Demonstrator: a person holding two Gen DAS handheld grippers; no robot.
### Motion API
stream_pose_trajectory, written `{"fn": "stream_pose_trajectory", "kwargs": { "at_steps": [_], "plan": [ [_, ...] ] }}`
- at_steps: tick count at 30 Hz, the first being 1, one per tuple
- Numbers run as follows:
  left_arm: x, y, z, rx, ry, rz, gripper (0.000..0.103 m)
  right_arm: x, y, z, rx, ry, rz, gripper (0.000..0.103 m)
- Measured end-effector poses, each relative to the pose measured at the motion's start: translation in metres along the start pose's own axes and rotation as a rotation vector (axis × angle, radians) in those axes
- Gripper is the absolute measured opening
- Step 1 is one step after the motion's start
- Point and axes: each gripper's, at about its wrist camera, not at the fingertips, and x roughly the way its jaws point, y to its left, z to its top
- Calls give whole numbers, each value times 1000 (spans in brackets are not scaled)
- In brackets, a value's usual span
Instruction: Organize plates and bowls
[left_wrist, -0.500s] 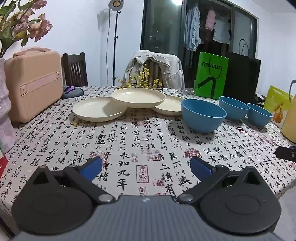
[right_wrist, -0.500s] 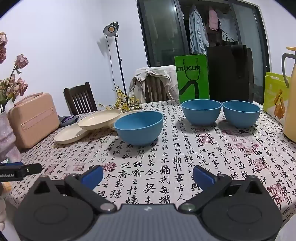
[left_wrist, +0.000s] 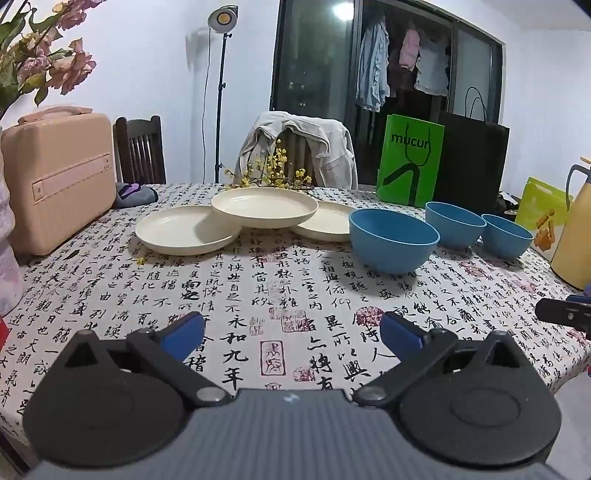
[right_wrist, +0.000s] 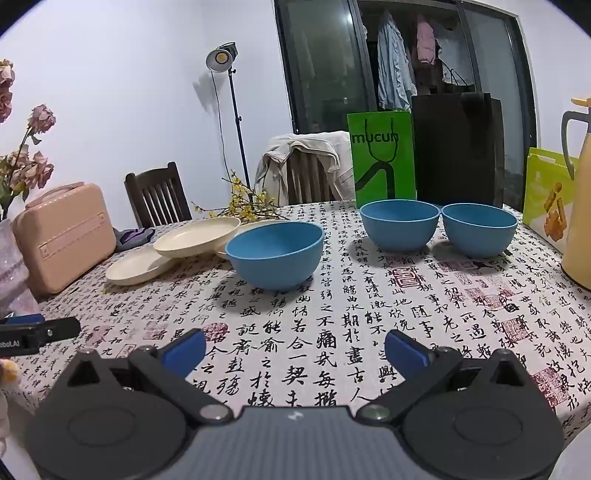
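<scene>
We hold both grippers low over the near edge of a table draped in a calligraphy-print cloth (left_wrist: 280, 295). Our left gripper (left_wrist: 293, 330) stands spread wide with nothing between its blue pads, and our right gripper (right_wrist: 295, 349) is likewise wide and empty. Across the cloth, three cream plates (left_wrist: 264, 206) overlap, the middle one resting on the rims of the other two. Just right of them sits the nearest blue bowl (right_wrist: 275, 251); two more blue bowls (right_wrist: 400, 224) stand side by side farther back, before a green bag (right_wrist: 382, 158). A pink case (left_wrist: 59, 181) stands at the left edge.
</scene>
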Motion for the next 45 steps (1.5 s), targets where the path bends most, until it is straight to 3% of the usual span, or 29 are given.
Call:
{"fn": "stream_pose_trajectory", "kwargs": {
  "at_steps": [45],
  "plan": [
    [0, 5, 2, -10, -13, 2, 103, 5, 3, 4, -9, 3, 2, 103]
  ]
}}
